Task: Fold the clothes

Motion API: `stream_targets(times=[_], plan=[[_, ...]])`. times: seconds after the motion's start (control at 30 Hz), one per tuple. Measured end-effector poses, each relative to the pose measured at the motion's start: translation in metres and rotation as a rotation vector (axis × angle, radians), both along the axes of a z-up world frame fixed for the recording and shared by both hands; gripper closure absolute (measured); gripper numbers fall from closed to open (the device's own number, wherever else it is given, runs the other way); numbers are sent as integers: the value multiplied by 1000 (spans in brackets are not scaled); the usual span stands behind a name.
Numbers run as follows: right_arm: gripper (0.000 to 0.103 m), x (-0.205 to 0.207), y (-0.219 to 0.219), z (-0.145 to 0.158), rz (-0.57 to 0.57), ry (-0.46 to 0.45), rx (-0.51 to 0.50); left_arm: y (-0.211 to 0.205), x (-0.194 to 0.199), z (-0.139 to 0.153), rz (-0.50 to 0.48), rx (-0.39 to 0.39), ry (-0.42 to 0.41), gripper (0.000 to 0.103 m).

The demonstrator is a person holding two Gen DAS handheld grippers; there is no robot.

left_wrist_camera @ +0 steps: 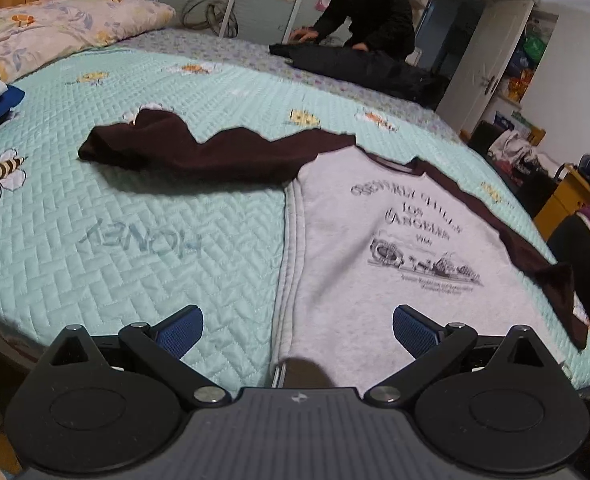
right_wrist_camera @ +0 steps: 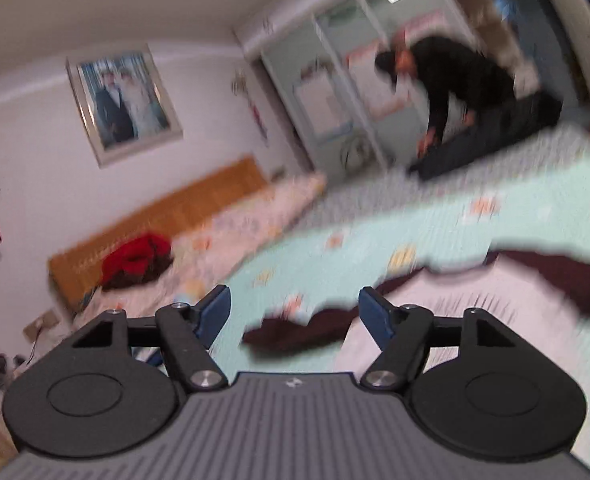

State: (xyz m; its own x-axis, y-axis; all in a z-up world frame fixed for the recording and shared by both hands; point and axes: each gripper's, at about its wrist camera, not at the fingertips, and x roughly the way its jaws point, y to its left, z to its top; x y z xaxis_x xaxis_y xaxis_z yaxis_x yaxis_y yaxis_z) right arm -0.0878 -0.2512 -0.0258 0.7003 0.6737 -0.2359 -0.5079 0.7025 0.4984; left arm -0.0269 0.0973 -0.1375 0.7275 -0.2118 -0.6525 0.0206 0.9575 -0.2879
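My left gripper [left_wrist_camera: 297, 330] hangs open over the near hem of the sweatshirt [left_wrist_camera: 395, 256], spread flat on the bed quilt [left_wrist_camera: 135, 240]. My right gripper [right_wrist_camera: 294, 318] is open too, holding nothing. Soft, floppy fleece, light; best pinched at hem corners or the far brown sleeve [left_wrist_camera: 183, 152].

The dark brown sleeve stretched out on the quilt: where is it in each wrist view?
Left wrist: sleeve upper centre-left, running left from the grey sweatshirt.
Right wrist: sleeve low centre, blurred, beyond the open gripper.
Shared landmark: person in black bending over the bed's far side.
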Motion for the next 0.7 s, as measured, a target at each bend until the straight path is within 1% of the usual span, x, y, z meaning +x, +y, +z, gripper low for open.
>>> stream_targets(times=[0.03, 0.17, 0.23, 0.3, 0.37, 0.43, 0.47, 0.5, 0.53, 0.57, 0.7], plan=[[31, -1, 12, -10, 20, 37, -2, 0, 1, -1, 3, -2, 7, 2], [34, -10, 33, -35, 113, 167, 55, 0, 0, 1, -6, -14, 4, 2], [34, -13, 11, -19, 56, 142, 102, -1, -1, 3, -14, -13, -2, 2], [34, -11, -10, -7, -17, 103, 128, -3, 1, 3, -10, -12, -2, 2], [33, -9, -20, -17, -40, 144, 144, -6, 3, 1, -10, -21, 3, 2], [32, -6, -30, -26, -64, 186, 160, -13, 3, 2, -31, -15, 2, 2], [30, -5, -35, -32, -74, 208, 168, -16, 4, 2, -41, -12, 2, 2], [27, -3, -38, -41, -53, 253, 184, -19, 4, 3, -50, -9, 1, 2], [22, 0, -40, -52, -45, 290, 190, -21, 3, 4, -56, -5, -3, 2], [21, 3, -45, -61, -70, 317, 181, -22, 3, 6, -61, -3, -8, 2], [21, 8, -73, -89, -274, 409, 95, -26, 5, 19, -90, -23, -43, 2]])
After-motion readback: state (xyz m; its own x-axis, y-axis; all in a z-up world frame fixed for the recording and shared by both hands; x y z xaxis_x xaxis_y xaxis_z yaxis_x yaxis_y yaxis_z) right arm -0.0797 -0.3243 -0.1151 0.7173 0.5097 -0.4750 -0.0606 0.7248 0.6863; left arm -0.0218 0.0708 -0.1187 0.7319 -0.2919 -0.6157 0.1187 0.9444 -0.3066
